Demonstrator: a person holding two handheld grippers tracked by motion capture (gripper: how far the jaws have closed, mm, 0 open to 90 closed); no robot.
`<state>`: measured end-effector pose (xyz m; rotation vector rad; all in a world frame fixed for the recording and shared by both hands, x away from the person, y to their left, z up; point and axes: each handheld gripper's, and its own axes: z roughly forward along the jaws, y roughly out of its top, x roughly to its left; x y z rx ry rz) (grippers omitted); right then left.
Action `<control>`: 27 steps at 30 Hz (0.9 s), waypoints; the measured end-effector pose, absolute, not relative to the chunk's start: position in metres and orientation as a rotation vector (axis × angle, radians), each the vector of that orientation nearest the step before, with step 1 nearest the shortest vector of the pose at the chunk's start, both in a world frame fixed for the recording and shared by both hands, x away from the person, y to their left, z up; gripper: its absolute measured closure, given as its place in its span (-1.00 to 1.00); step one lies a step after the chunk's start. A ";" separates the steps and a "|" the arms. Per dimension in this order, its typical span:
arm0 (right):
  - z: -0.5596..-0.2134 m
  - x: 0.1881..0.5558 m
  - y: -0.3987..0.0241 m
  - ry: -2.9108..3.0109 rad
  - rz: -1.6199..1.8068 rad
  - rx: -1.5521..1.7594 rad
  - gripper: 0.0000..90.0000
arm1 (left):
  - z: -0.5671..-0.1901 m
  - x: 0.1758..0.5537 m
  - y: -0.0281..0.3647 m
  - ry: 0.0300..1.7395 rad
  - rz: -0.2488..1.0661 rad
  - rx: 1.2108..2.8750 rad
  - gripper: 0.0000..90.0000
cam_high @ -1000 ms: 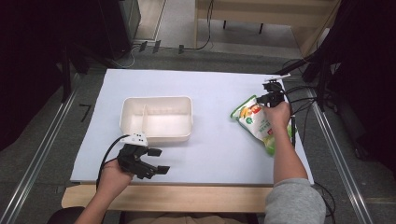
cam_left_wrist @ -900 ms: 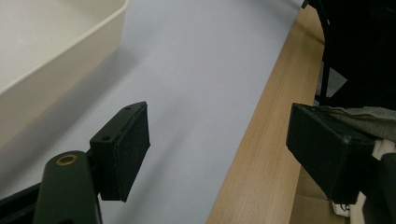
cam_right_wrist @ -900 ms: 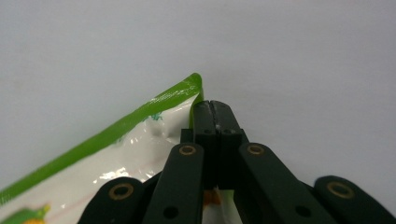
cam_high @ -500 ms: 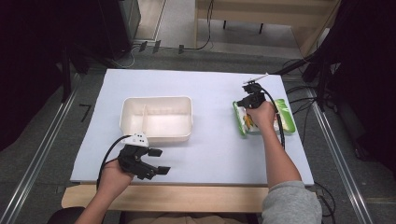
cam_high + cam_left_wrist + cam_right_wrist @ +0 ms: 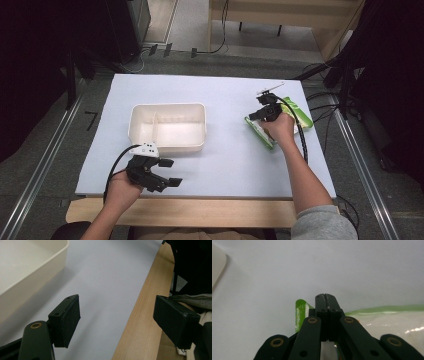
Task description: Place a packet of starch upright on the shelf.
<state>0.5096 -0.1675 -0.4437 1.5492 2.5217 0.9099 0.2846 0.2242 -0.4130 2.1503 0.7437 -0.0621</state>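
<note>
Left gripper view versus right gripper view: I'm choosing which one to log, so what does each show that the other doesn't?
The left gripper view alone shows the left gripper with its jaws wide apart and nothing between them, over the table's wooden front edge, beside a long side wall of the cream tray. The right gripper view alone shows the right gripper with jaws pressed together on the green snack bag, whose clear part spreads to the right. Both share the white table cover.
</note>
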 end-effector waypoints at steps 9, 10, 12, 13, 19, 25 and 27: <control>-0.442 0.486 -0.168 2.548 0.954 1.524 1.00 | -0.413 0.285 0.226 0.743 -0.049 2.155 -0.50; -0.442 0.486 -0.168 2.548 0.954 1.524 1.00 | -0.413 0.285 0.226 0.743 -0.049 2.155 -0.50; -0.443 0.480 -0.169 2.540 0.984 1.516 1.00 | -0.414 0.285 0.225 0.741 -0.054 2.159 -0.50; -0.443 0.477 -0.170 2.545 0.982 1.516 1.00 | -0.414 0.285 0.224 0.738 -0.055 2.156 -0.50; -0.446 0.469 -0.167 2.563 0.984 1.506 1.00 | -0.413 0.284 0.223 0.735 -0.051 2.159 -0.49; -0.447 0.463 -0.170 2.575 0.996 1.497 1.00 | -0.412 0.284 0.226 0.731 -0.052 2.160 -0.49; -0.446 0.462 -0.170 2.578 0.992 1.495 1.00 | -0.412 0.284 0.226 0.731 -0.052 2.164 -0.49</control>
